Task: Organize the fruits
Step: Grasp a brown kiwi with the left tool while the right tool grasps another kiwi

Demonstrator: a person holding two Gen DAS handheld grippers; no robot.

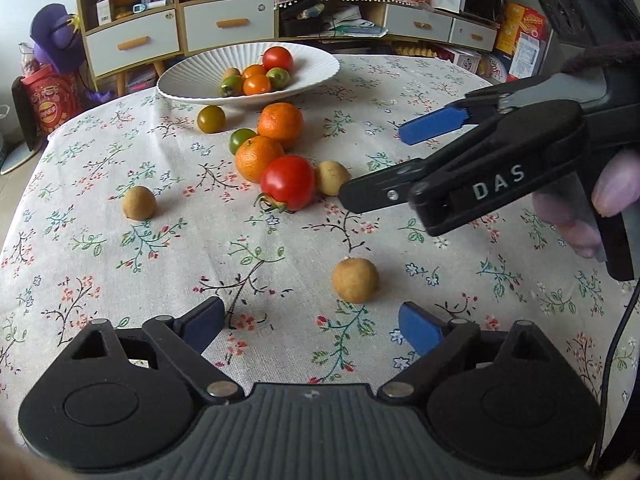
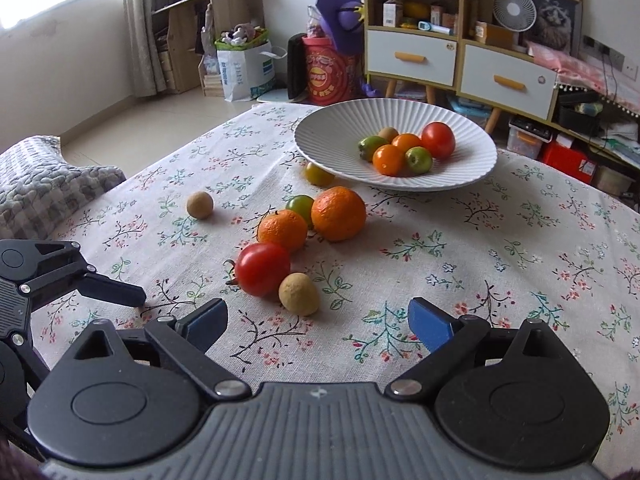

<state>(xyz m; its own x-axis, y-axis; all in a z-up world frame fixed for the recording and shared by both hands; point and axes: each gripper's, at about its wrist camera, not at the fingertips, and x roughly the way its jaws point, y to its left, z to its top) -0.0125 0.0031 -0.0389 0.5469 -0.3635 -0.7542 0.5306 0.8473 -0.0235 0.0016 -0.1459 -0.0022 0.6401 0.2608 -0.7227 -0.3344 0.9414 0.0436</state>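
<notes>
Tan and rough-skinned, the small round fruit (image 1: 354, 280) lies just ahead of my left gripper (image 1: 310, 326), a little right of its middle line; I judge it the next pick, which is why that hand is tipped down at it. The jaws there stand wide and hold nothing. Further on, a red tomato (image 1: 288, 182) touches an orange (image 1: 258, 158), with a second tan fruit (image 1: 332, 177) tucked beside it, where my right gripper (image 1: 384, 164) comes in from the side, open. A lone tan fruit (image 1: 139, 202) sits well apart to the left. The white bowl (image 1: 320, 68) stands at the far side of the bench (image 1: 120, 280), already holding several fruits, so the loose ones presumably belong there.

From the right wrist, the right gripper (image 2: 318, 322) has its jaws spread, nothing between them, pointing at the tan fruit (image 2: 299, 294) that leans on the tomato (image 2: 262, 268). Approaching from the open side should spare the tomato a nudge. Two oranges (image 2: 338, 213) and a green fruit (image 2: 301, 206) cluster behind; the bowl (image 2: 332, 136) waits beyond. My left gripper's finger (image 2: 116, 290) shows at the left edge.
</notes>
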